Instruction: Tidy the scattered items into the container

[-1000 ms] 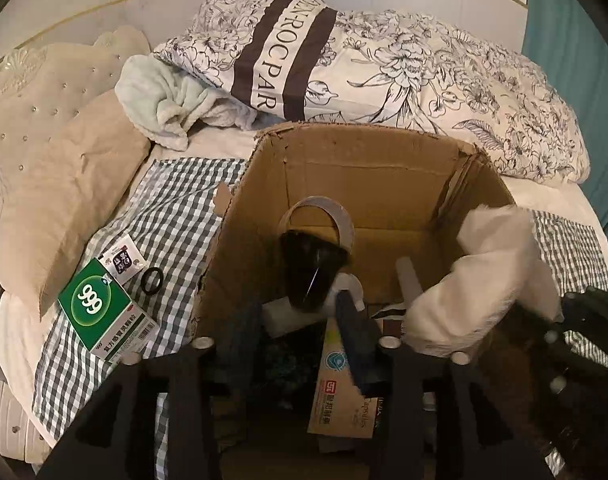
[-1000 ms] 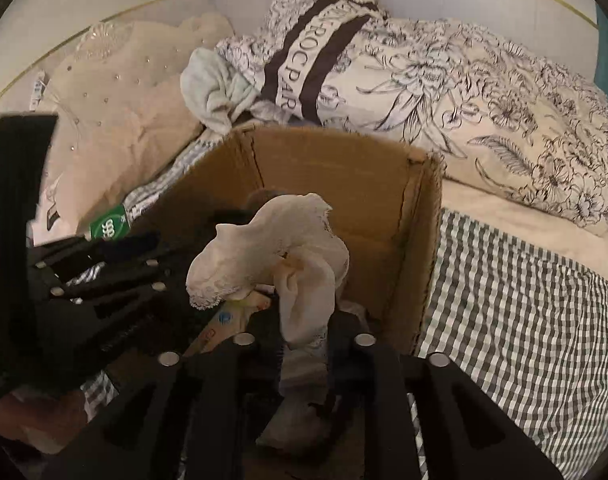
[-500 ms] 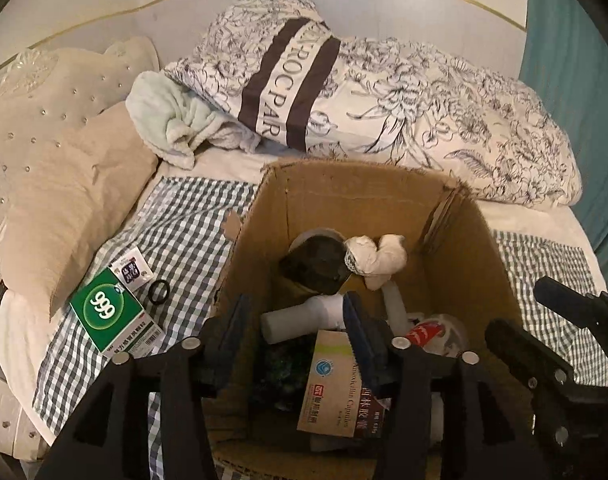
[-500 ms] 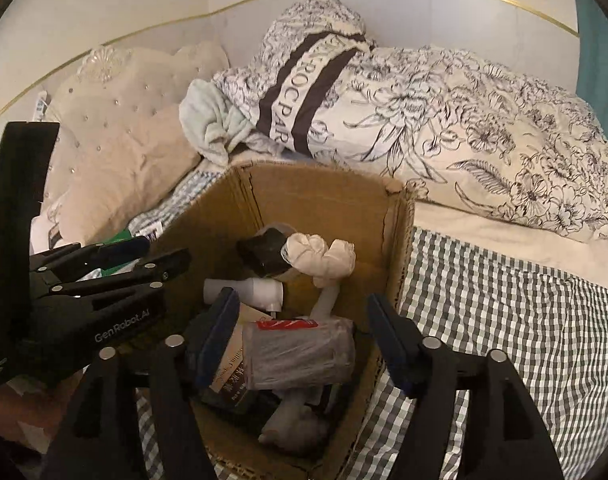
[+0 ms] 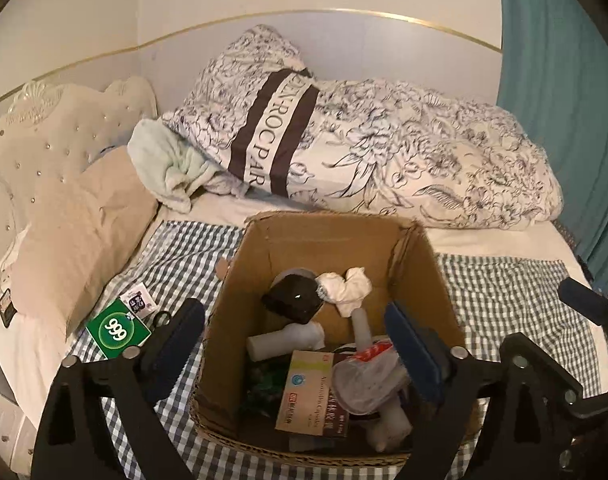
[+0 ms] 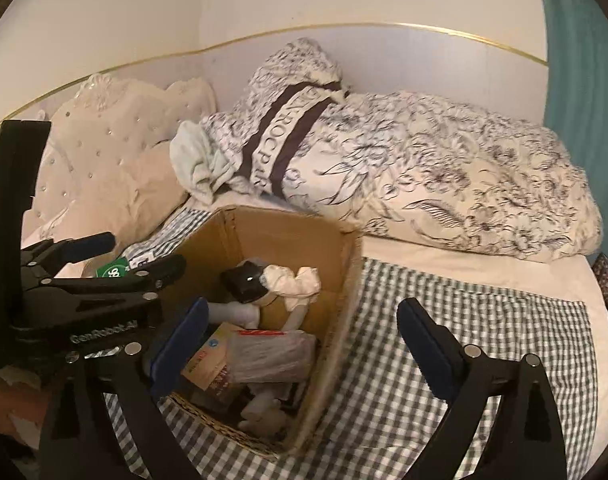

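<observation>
**Both claws wide and empty over the box**

Left gripper point(image 5: 293, 344) spread wide, nothing between the blue pads, nothing touched — fingers straddling the near half of the cardboard box point(image 5: 328, 236), left finger outside the box's left wall, right finger over its right side. Right gripper point(image 6: 299, 344) likewise spread wide and empty, left finger above the box's near corner, right finger out over the checked blanket point(image 6: 484, 320).

Both held above the bed, pointed forward and down toward the box. Left gripper seen side-on at the left edge of the right wrist view, just beside the box's left wall; right gripper's fingertips poking in at the right edge of the left wrist view.

Inside the box: crumpled white cloth point(image 5: 346, 286) resting against a black object point(image 5: 291, 304) near the far wall, a white tube point(image 5: 283, 342) below those, a tan medicine carton point(image 5: 314, 396) and a clear plastic-wrapped pack point(image 5: 368, 378) toward the near side.

Only in the left wrist view, in full: green "999" box point(image 5: 117, 330), a small white sachet point(image 5: 137, 304) and a black ring point(image 5: 161, 318) lying on the blanket left of the box, beside the beige pillow point(image 5: 83, 236). Right wrist view shows just a sliver of the green box behind the left gripper, plus the bare stretch of blanket right of the box. Floral duvet point(image 6: 424, 172) heaped behind in both.
</observation>
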The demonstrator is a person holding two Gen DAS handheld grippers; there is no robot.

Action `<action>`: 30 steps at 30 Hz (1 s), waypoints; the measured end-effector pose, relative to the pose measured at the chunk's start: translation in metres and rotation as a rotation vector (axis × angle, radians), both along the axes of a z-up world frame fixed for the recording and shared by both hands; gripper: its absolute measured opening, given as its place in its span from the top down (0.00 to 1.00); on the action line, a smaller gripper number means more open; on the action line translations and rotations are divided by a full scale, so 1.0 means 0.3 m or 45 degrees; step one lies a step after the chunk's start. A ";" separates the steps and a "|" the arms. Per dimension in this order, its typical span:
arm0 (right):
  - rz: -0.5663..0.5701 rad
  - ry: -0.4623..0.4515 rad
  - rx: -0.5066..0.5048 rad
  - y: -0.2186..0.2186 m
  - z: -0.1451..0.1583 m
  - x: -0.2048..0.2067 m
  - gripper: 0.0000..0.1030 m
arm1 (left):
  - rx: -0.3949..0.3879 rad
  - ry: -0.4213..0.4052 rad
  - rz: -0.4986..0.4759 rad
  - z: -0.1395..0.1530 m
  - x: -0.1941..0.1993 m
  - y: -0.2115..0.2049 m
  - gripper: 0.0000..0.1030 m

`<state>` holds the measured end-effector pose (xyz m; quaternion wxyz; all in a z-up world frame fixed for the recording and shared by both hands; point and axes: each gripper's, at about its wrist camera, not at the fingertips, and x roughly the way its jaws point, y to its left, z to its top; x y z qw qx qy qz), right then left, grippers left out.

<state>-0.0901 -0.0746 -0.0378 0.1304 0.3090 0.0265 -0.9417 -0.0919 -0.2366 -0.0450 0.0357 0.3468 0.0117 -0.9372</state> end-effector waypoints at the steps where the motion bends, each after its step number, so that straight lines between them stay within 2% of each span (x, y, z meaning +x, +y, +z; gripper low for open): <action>1: -0.013 0.007 -0.003 0.016 0.006 0.010 0.01 | 0.001 0.007 -0.007 0.006 0.006 0.007 0.03; 3: -0.042 0.023 -0.009 0.053 0.019 0.031 0.00 | -0.007 0.029 -0.025 0.020 0.022 0.030 0.00; 13: -0.146 0.098 -0.047 0.214 0.098 0.139 0.00 | -0.027 0.114 -0.119 0.089 0.097 0.157 0.00; 23: -0.275 0.161 0.009 0.344 0.170 0.245 0.00 | -0.028 0.205 -0.192 0.163 0.183 0.283 0.00; 30: -0.358 0.179 0.013 0.451 0.203 0.306 0.00 | -0.014 0.232 -0.236 0.192 0.233 0.360 0.00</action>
